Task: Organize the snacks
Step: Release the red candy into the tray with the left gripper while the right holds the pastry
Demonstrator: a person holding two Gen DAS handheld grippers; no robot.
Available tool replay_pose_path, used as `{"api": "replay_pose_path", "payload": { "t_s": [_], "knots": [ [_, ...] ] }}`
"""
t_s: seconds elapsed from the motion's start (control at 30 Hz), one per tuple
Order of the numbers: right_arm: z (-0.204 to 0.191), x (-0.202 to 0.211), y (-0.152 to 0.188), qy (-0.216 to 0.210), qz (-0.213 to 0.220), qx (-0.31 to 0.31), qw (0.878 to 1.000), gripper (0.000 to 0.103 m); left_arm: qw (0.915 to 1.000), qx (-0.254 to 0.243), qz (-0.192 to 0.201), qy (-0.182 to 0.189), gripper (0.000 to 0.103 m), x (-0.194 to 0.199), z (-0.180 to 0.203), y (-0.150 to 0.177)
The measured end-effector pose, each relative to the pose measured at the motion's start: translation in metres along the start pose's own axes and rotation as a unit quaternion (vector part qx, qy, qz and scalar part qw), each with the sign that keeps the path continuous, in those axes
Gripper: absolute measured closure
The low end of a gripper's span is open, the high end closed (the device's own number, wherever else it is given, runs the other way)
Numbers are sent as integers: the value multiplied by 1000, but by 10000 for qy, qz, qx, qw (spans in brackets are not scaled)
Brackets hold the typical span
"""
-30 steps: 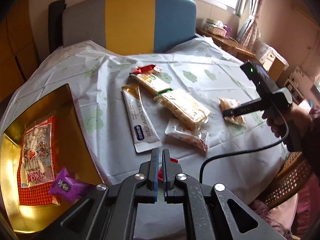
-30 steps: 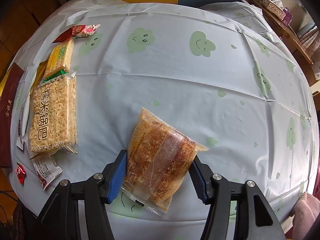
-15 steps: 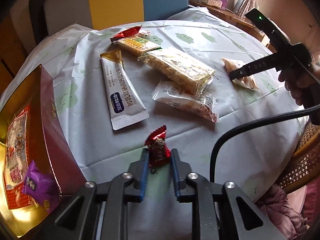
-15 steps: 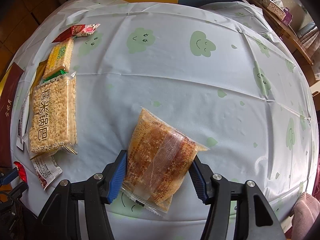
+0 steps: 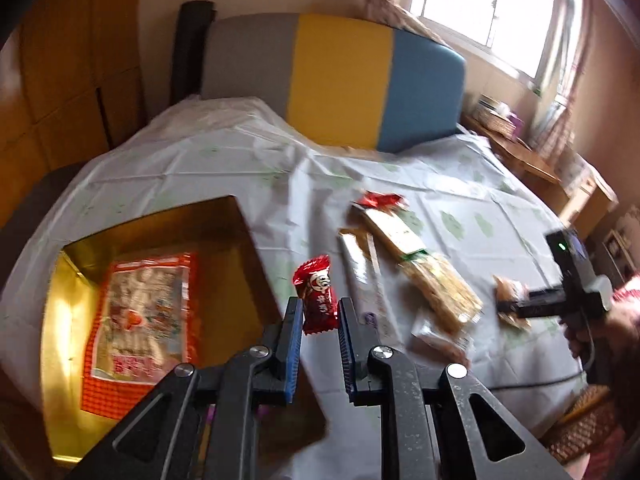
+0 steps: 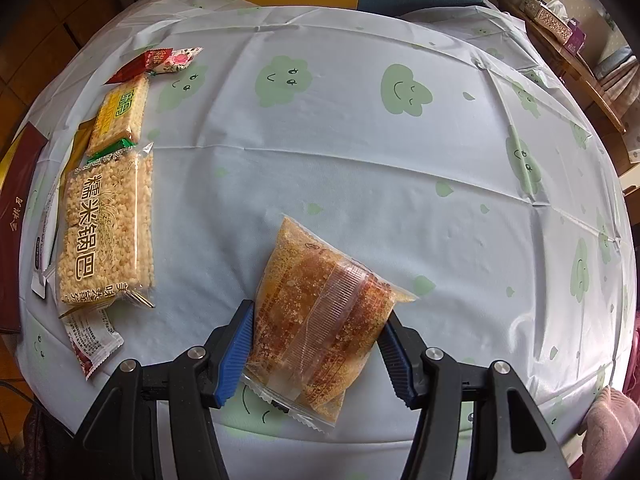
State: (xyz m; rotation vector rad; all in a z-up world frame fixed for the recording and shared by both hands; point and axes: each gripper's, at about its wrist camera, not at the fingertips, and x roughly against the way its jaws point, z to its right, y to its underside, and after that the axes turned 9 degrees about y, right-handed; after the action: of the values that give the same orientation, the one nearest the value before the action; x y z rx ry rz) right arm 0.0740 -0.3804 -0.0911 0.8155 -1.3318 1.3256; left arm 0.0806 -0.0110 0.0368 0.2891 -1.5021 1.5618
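My left gripper (image 5: 318, 316) is shut on a small red candy (image 5: 316, 296) and holds it in the air beside the right wall of the gold box (image 5: 248, 248). The box holds a red-and-white snack bag (image 5: 142, 316). My right gripper (image 6: 316, 340) has its jaws around a brown crumbly snack pack (image 6: 320, 312) that lies on the tablecloth; the blue pads (image 6: 236, 348) touch its sides. The right gripper also shows in the left wrist view (image 5: 516, 308).
On the cloth lie a long rice-cracker pack (image 6: 106, 232), a smaller yellow pack (image 6: 118, 114), a white stick sachet (image 5: 366, 276), a small white packet (image 6: 94, 340) and red candies (image 6: 154, 60). A tri-colour chair back (image 5: 340, 80) stands behind the table. A side table (image 6: 568, 36) stands to the right.
My left gripper lifted the red candy off the table and swung left toward the gold box. The right gripper and the brown pack have not moved.
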Motion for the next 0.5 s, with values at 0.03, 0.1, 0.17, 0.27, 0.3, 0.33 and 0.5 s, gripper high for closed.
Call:
{"api": "replay_pose_path", "payload": {
  "t_s": [0.03,0.1,0.17,0.27,0.3,0.33,0.5],
  "knots": [
    [0,0,0,8,4,11,10000,43,9998,128,20,-171,83,-2,-13,-6],
    [-1,1,0,31,23,50,10000,43,9979,377,78,-514,81,-5,-34,-15],
    [-2,2,1,38,35,60,10000,43,9962,558,70,-668,78,-6,-49,-14],
    [-1,2,2,41,40,63,10000,43,9949,702,-12,-726,73,-6,-57,-2],
    [-2,3,2,45,44,72,10000,43,9947,701,-47,-755,73,-6,-57,4],
    [-2,3,2,52,50,81,9999,43,9943,689,-89,-803,72,-7,-55,10],
    [-3,4,3,81,74,93,9999,43,9914,801,-352,-978,64,-10,-50,37]
  ]
}}
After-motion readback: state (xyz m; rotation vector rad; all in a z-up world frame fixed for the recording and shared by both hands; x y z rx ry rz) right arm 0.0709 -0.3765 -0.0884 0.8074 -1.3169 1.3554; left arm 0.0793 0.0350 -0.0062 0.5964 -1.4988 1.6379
